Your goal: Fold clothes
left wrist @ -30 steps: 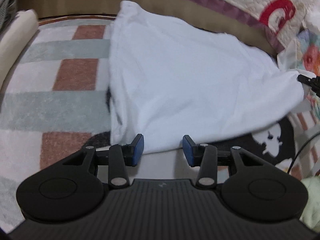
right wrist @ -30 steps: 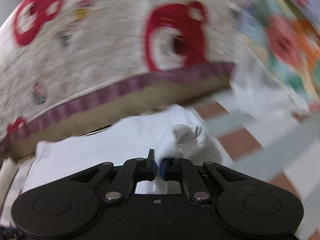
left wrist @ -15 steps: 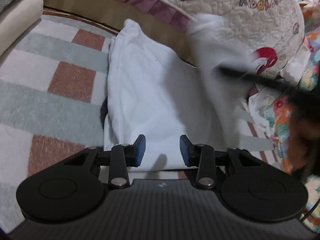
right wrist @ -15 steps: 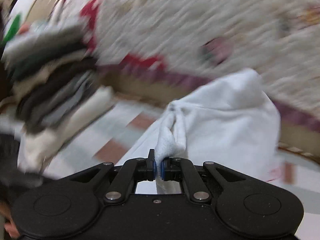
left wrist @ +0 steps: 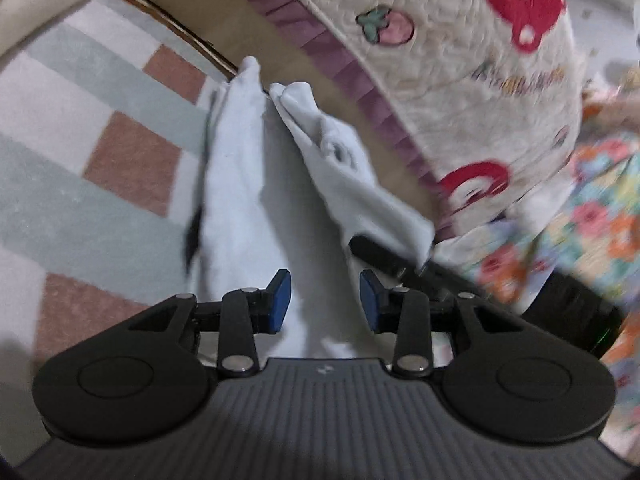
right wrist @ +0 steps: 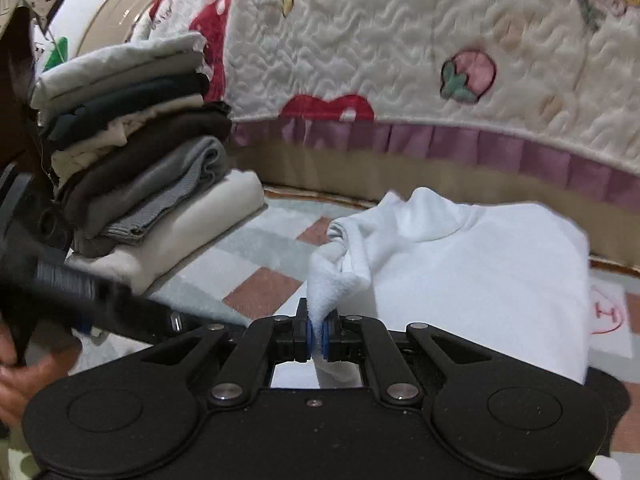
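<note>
My left tongs [left wrist: 324,300] stand spread at lower centre, blue pads [left wrist: 280,300] clear of the white garment [left wrist: 236,200] lying on the checked rug [left wrist: 100,160]. At right of centre, the right tongs [left wrist: 384,258] lift a fold of it beside the quilted bedspread [left wrist: 460,80].

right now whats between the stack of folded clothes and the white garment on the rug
In the right wrist view, only bare checked rug separates the stack from the white garment, which the right gripper pinches by one bunched edge.
</note>
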`<state>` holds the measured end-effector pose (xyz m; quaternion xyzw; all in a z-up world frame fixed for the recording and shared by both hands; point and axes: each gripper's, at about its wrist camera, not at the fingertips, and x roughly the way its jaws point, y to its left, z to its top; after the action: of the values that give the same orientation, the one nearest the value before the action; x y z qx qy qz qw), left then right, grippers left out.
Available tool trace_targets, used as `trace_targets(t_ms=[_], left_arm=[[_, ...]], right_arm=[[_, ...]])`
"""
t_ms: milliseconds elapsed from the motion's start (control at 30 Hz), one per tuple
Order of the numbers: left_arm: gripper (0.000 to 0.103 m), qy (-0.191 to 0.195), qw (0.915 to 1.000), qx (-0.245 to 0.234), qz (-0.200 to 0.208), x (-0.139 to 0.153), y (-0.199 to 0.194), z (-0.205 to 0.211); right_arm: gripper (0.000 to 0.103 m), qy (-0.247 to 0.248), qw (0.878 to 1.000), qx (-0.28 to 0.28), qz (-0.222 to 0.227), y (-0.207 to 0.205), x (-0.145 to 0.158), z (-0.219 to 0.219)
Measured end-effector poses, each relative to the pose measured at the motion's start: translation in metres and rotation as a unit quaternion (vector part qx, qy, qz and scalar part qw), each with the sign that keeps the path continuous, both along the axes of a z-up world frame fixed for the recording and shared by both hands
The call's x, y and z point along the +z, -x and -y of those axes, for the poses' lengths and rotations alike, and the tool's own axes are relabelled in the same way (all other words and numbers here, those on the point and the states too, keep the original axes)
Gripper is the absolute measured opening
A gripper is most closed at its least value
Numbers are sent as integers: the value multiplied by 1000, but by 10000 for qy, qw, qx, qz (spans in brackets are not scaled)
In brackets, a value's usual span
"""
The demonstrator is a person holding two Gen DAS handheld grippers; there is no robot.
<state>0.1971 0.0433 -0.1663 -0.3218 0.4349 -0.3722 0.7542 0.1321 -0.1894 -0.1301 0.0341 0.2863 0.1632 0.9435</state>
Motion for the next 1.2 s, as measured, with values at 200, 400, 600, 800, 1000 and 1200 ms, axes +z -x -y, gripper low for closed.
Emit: trace_targets(t_ms=[200, 400, 600, 800, 1000, 1200], left_arm=[[37, 124, 9997, 120, -144, -8, -1, -6], [37, 125, 9991, 348, -226, -15, -7, -15], [37, -181, 9996, 158, -111, -18, -4, -4], [39, -623, 9978, 40, 206, -14, 2, 7], [39, -1003, 9939, -127, 449, -15, 8, 14], [34, -1439, 9865, 60, 775, -19, 6, 21]], right_arm=[[8, 140, 9998, 102, -45, -2, -10, -20], [8, 560, 9967, 527, -275, -9, -24, -42], [8, 643, 9963, 473, -326, -8, -28, -46], [18, 1208, 9872, 980, -343, 10, -34, -66], [17, 877, 9933, 585, -481, 54, -6, -17], [38, 1289, 9883, -371, -721, 89, -5, 50]])
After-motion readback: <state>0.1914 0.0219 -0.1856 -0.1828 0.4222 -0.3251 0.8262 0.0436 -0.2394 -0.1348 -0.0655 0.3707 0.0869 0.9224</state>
